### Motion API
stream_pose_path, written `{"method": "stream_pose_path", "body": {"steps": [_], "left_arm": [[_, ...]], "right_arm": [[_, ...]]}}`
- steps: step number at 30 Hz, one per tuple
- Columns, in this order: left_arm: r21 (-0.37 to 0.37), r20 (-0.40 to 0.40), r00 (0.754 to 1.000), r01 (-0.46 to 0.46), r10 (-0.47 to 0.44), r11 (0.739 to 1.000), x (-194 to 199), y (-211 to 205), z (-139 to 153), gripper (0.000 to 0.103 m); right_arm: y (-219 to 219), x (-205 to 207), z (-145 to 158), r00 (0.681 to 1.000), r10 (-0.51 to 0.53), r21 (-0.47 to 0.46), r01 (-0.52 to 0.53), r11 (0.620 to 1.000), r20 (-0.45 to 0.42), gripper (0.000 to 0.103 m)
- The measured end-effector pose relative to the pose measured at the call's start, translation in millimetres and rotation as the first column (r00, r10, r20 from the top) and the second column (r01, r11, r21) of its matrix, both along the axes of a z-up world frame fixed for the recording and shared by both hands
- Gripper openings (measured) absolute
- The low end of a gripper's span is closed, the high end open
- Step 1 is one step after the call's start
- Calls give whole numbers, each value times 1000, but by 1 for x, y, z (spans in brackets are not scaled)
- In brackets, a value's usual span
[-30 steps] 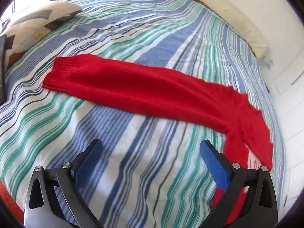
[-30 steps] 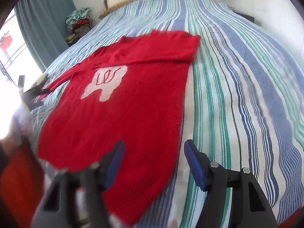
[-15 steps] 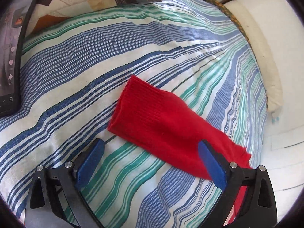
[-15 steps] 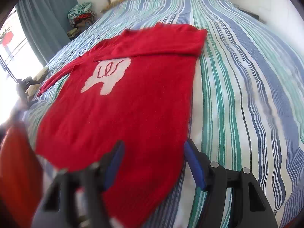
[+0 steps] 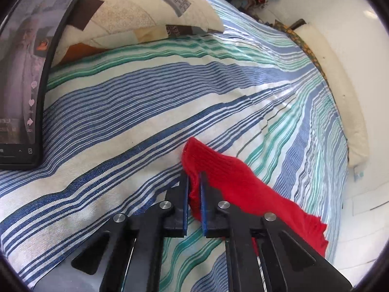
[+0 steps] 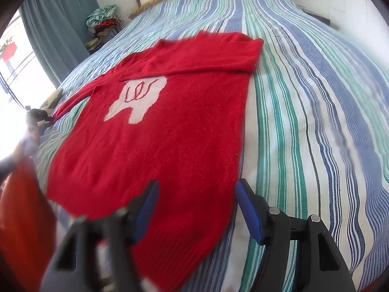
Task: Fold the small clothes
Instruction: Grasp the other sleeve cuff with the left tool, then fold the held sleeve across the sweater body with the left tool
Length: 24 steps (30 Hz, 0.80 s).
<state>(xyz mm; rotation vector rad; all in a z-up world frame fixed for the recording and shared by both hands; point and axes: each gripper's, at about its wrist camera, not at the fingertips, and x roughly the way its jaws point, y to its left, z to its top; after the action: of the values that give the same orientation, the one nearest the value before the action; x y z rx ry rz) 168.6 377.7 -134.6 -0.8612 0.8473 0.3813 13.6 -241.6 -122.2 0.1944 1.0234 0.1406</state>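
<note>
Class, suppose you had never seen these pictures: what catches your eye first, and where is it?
The red sweater lies flat on the striped bedspread, one sleeve folded across its chest above a white motif. The left gripper pinches the other sleeve's cuff. A lit phone leans against a patchwork pillow.

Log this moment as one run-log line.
left gripper: shut on sleeve cuff | right gripper: open, over sweater hem | far sleeve: folded across the chest
</note>
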Motion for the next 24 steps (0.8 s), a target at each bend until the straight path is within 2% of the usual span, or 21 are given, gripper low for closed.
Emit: {"method": "stream_pose_path", "body": {"steps": [3, 4, 6, 7, 9, 13, 15, 17, 18, 19, 20, 21, 23, 24], "left_arm": [[114, 40, 990, 128, -134, 985, 19, -37, 45, 6], [150, 60, 979, 182, -192, 972, 27, -55, 64, 6], [215, 103, 937, 306, -333, 927, 47, -102, 103, 6], [250, 121, 906, 367, -405, 896, 58, -131, 122, 6], [305, 159, 823, 484, -545, 820, 75, -194, 157, 6], [377, 195, 625, 664, -756, 646, 96, -328, 200, 6], [412, 183, 530, 723, -828, 554, 97, -391, 203, 6], [450, 129, 447, 769, -885, 454, 93, -448, 188, 8], [443, 84, 414, 799, -906, 406, 92, -471, 173, 15], [419, 35, 396, 828, -918, 373, 91, -490, 154, 33], [396, -19, 392, 848, -920, 353, 89, -503, 134, 48], [383, -60, 396, 857, -916, 345, 83, -509, 116, 64], [346, -67, 387, 874, -920, 342, 64, -505, 91, 62], [321, -52, 388, 879, -920, 352, 54, -492, 84, 62]], "right_arm": [[1, 0, 1, 1000, 7, 6, -7, 1000, 6, 65], [1, 0, 2, 1000, 9, 8, -9, 1000, 9, 65], [2, 0, 3, 1000, 13, 12, -13, 1000, 15, 65], [2, 1, 3, 1000, 14, 15, -14, 1000, 17, 65], [2, 2, 4, 1000, 15, 22, -16, 1000, 20, 65], [3, 2, 6, 999, 18, 28, -19, 999, 31, 65], [1, 1, 7, 999, 15, 27, -16, 1000, 35, 65], [-1, 0, 7, 999, 6, 31, -7, 999, 36, 65], [-3, 0, 7, 999, 0, 35, -1, 999, 37, 65], [-5, -1, 7, 999, -6, 40, 4, 999, 38, 65], [-7, -1, 8, 999, -12, 44, 10, 999, 40, 65], [-9, -1, 9, 999, -19, 48, 17, 999, 43, 65], [-12, -3, 10, 998, -34, 55, 31, 998, 50, 65], [-15, -4, 12, 998, -43, 58, 40, 998, 54, 65]]}}
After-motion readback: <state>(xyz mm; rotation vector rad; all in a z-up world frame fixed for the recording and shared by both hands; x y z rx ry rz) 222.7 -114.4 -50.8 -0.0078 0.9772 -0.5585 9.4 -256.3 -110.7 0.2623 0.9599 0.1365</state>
